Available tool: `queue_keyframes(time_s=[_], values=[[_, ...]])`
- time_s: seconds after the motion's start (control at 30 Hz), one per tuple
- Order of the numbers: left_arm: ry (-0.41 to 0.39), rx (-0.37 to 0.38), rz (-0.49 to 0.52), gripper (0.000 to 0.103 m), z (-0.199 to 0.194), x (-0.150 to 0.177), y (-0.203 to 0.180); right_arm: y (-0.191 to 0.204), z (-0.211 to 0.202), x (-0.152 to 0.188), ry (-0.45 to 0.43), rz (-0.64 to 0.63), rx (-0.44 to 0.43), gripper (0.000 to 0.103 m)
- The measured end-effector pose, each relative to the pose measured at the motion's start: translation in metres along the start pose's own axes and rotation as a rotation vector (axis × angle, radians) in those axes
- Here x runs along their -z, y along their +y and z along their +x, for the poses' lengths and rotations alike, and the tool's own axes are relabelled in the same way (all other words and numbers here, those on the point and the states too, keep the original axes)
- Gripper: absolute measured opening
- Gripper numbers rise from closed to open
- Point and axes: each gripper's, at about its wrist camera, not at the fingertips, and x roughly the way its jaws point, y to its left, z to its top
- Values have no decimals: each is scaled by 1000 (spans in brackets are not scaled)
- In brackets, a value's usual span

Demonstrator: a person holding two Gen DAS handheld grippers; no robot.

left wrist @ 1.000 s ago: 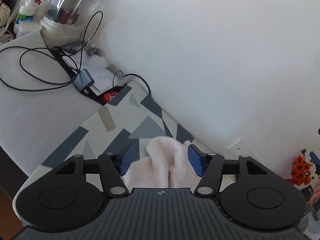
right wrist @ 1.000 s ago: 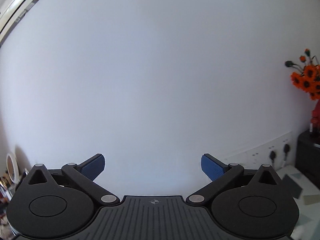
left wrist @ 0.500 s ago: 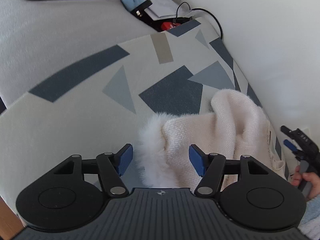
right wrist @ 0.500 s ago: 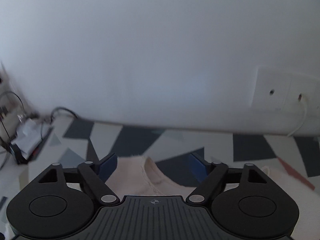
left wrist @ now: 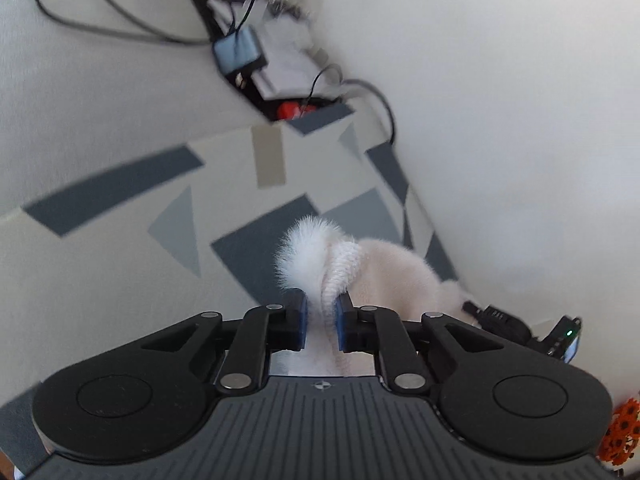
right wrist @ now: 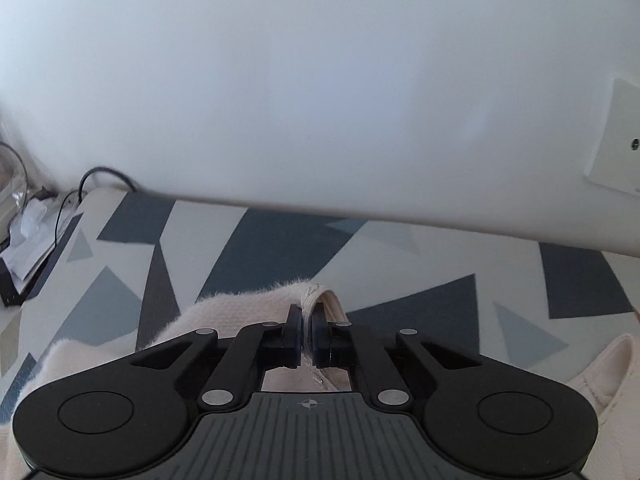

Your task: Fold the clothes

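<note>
A fluffy cream garment (left wrist: 384, 272) lies bunched on a tabletop with a grey and navy geometric cover (left wrist: 120, 264). My left gripper (left wrist: 320, 320) is shut on a ribbed, furry edge of the garment that sticks up between its blue pads. In the right wrist view my right gripper (right wrist: 307, 334) is shut on a thin seamed edge of the same cream garment (right wrist: 224, 312), which spreads to the left and right below the gripper. The other gripper (left wrist: 520, 330) shows at the right of the left wrist view.
A white wall (right wrist: 320, 100) runs close behind the table. Black cables (left wrist: 120, 20), a charger (left wrist: 238, 54) and papers lie in the gap at the back left. A wall socket plate (right wrist: 616, 148) is at the right. Orange flowers (left wrist: 622, 436) show at the lower right.
Both grippers came down onto the garment and went from open to shut on its edges. The left gripper lifted the furry edge up off the table.
</note>
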Motion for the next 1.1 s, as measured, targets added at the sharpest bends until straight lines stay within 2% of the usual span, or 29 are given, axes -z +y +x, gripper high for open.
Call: queue_keyframes(time_s=[0.07,0.2,0.23,0.3,0.37,0.4,0.43,0.47,0.5,0.53,0.57,0.63,0.7,0.8,0.87,1.0,1.1], values=[[-100,30,9,13,-32,-19,-7,-7,-6,-6,-42,49,22,4],[-276,33,69,14,-80,-59,-19,-8,-9,-18,-84,95,40,4],[-286,18,89,14,-81,-66,-19,-6,-7,-19,-85,99,40,4],[-271,-8,131,16,-72,-77,-17,1,1,-18,-81,103,42,4],[-218,-78,157,25,-51,-85,-9,11,10,-13,-73,92,72,9],[-204,-127,153,31,-42,-88,-4,15,14,-11,-67,88,87,23],[-191,-174,148,36,-34,-92,1,19,16,-8,-65,85,101,32],[-201,-177,118,37,-37,-94,10,22,13,-5,-77,84,108,48],[-211,-180,87,38,-40,-97,18,26,8,-2,-92,74,112,60],[-222,-182,57,43,-44,-100,26,30,2,1,-103,55,113,62],[-231,-184,27,47,-47,-102,35,34,-4,4,-112,30,108,62],[-221,-154,-14,48,-59,-105,47,44,-18,11,-116,-46,66,62],[-179,-137,-16,49,-68,-100,53,56,-32,20,-110,-132,9,62],[-72,-95,-35,54,-69,-79,62,80,-52,43,-72,-255,-102,61],[6,-58,-83,58,-65,-57,71,100,-64,62,-37,-345,-173,61],[145,-17,-178,59,-36,-18,86,142,-69,95,6,-493,-188,60],[118,-45,-222,59,-20,-11,95,171,-71,119,37,-592,-194,55]])
